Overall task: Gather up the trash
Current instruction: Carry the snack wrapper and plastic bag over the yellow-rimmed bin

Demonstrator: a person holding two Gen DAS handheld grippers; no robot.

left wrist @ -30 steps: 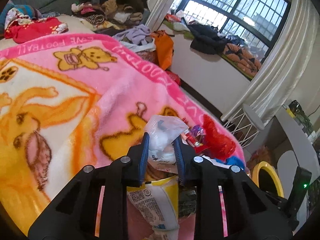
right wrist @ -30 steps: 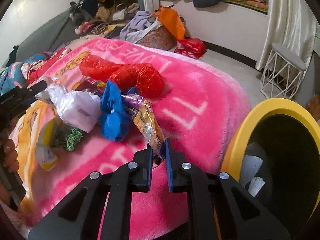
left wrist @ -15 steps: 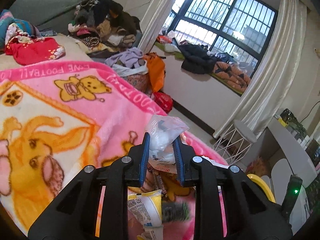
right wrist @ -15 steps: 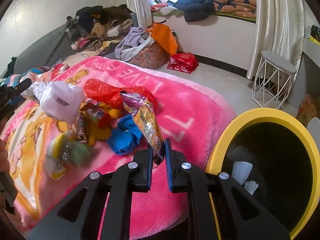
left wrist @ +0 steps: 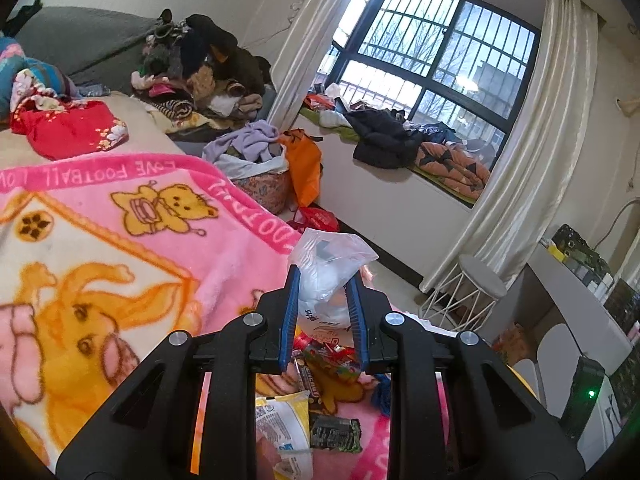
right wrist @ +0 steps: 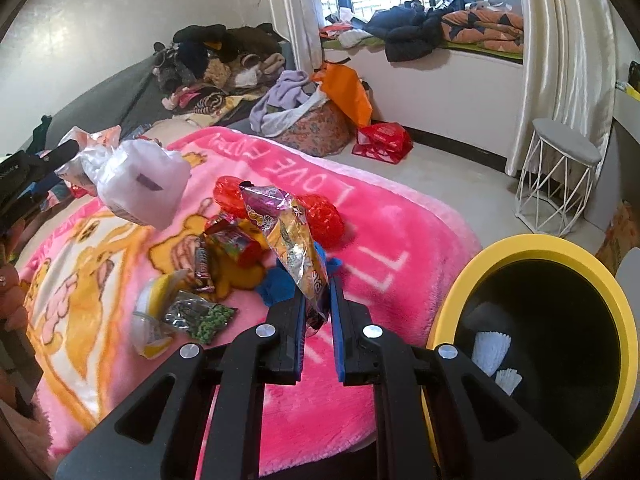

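Pink blanket (right wrist: 392, 240), left tool (left wrist: 323, 280) gripping clear bag (left wrist: 326, 268), right tool (right wrist: 317, 300) gripping snack wrapper (right wrist: 292, 240)

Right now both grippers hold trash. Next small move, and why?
Probably swing the right gripper rightward over the yellow-rimmed bin: it is clamped on the foil snack wrapper, lifted off the pink blanket, with the bin mouth open beside it.
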